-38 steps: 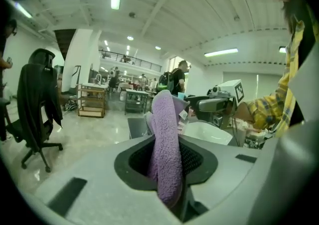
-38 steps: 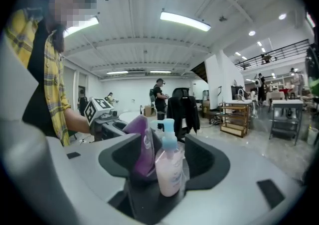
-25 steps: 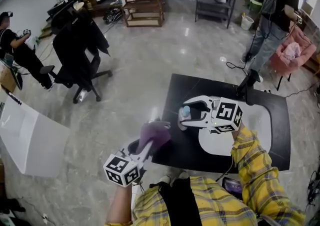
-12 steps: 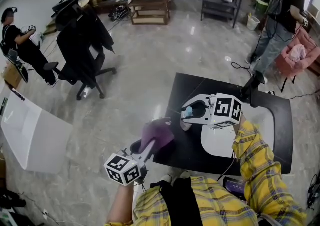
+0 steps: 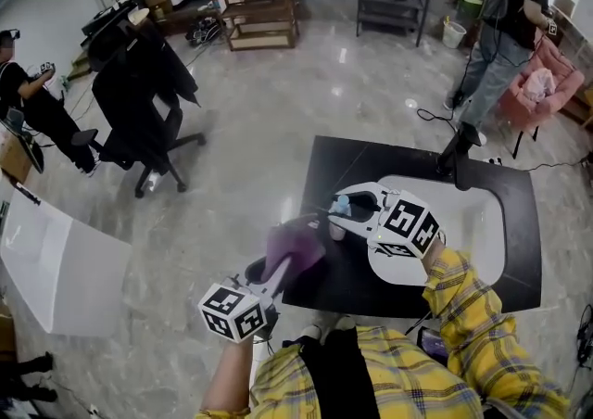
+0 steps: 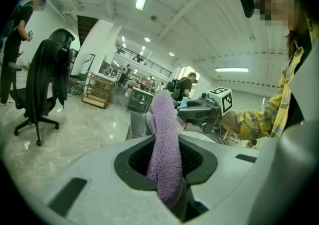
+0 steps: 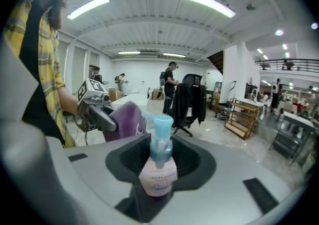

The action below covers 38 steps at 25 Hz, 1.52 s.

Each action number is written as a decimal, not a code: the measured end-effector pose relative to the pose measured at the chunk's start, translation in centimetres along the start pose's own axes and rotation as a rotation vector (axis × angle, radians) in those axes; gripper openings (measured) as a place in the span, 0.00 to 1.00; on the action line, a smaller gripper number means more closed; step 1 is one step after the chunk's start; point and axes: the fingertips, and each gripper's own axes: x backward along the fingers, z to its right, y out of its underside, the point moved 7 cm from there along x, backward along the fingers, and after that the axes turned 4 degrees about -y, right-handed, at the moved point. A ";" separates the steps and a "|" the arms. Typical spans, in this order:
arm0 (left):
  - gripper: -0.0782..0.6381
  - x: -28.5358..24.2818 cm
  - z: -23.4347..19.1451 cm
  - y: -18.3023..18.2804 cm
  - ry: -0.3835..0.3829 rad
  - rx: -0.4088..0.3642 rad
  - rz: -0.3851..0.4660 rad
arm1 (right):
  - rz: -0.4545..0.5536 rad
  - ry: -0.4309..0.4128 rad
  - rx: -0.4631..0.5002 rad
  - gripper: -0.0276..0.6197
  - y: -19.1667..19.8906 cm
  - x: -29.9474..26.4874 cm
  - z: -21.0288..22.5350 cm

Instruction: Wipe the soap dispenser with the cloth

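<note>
Now left gripper [image 5: 277, 270] pinches cloth [image 5: 296, 243], right gripper [image 5: 340, 213] just closed on soap dispenser [image 7: 158, 175], over black table [image 5: 357, 165].

head view: soap dispenser [image 5: 341, 209] body hidden behind right gripper [image 5: 335, 219], only blue pump shows | right gripper view: label print too small to read, base sunk between the jaws | left gripper view: cloth [image 6: 164, 139] lower end buried inside left gripper [image 6: 169, 179]; dispenser beyond mostly covered by cloth
</note>
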 end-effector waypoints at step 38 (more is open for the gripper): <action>0.22 0.1 0.2 -0.2 0.035 0.038 0.022 | 0.042 -0.206 -0.170 0.42 1.5 0.2 3.2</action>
